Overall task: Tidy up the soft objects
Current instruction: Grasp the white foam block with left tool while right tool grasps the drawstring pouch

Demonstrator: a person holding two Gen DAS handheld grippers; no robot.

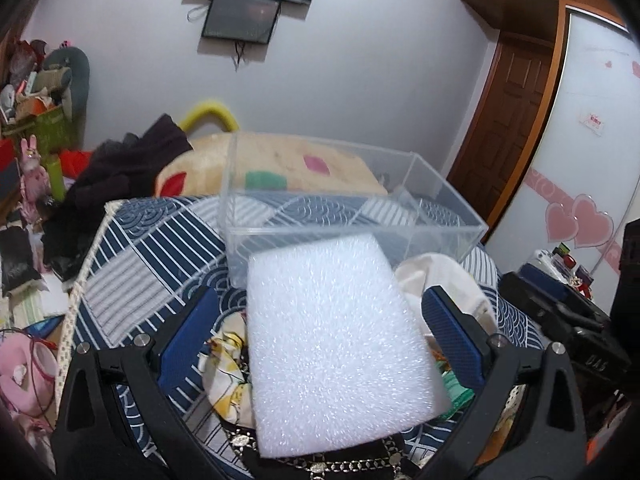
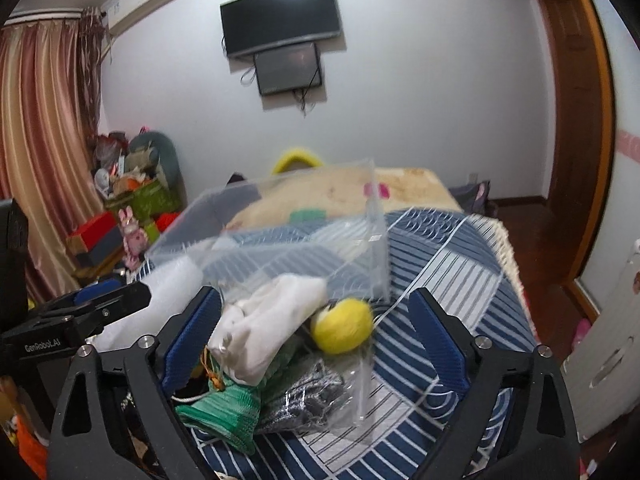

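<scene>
Bedspread (image 2: 448, 264) of blue stripes bears clear box (image 1: 348, 200); television (image 2: 280, 16) on wall.

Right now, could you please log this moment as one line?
left hand-held gripper: open, straddling foam block | right hand-held gripper: open | clear box: empty

patterned bed cover (image 1: 152, 240) bears clear box (image 1: 344, 200), cloth pile (image 2: 248, 372).

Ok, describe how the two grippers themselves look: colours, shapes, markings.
Both match: the left gripper and right gripper have matte black angular frames with triangular cut-outs and round silver bolt heads near each finger's base. The fingers carry flat blue textured pads. Seen from the right wrist view, the left gripper's black side bears white "GenRobot.AI" lettering. No cables or sleeves are visible.
</scene>
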